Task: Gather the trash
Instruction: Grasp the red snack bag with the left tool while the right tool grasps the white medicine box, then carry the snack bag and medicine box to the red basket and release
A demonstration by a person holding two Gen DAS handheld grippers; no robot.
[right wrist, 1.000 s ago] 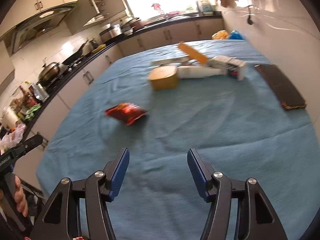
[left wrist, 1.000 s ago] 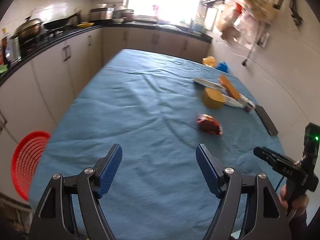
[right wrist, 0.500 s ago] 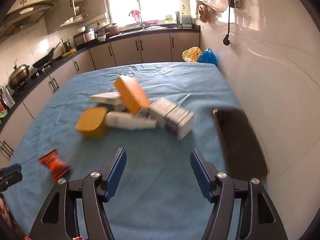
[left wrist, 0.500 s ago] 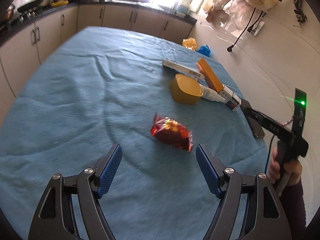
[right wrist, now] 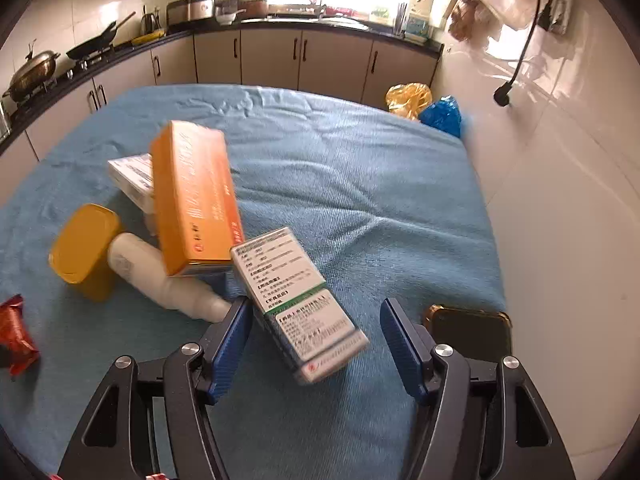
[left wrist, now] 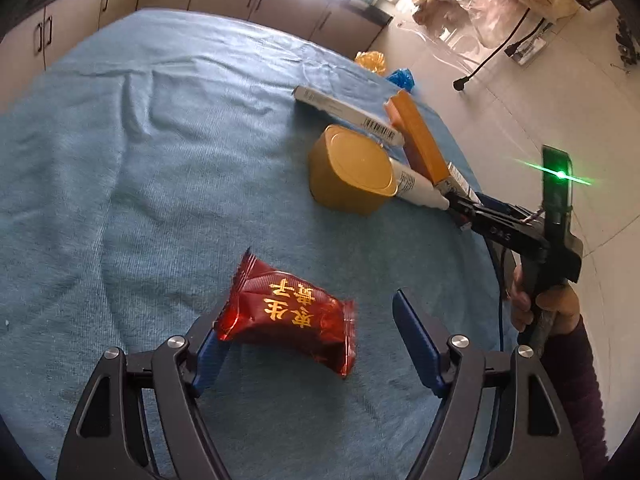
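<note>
Your left gripper (left wrist: pixel 308 344) hangs released, jaws wide, over the crinkled red foil snack wrapper (left wrist: pixel 286 316) on the blue cloth-covered table (left wrist: pixel 120 168). The wrapper's left end overlaps the left pad; a clear gap stands before the right pad.

Your right gripper (right wrist: pixel 316 344) is also unclenched; its jaws have just been opening. The white printed carton with a green stripe (right wrist: pixel 298 304) lies between them, not pressed. Its far end meets the orange rectangular carton (right wrist: pixel 194 200), the white plastic bottle (right wrist: pixel 160 276) and the yellow plastic tub (right wrist: pixel 82 248).

A dark flat phone (right wrist: pixel 470 330) sits at the table's right edge, against the white wall. The left half of the cloth is bare.
</note>
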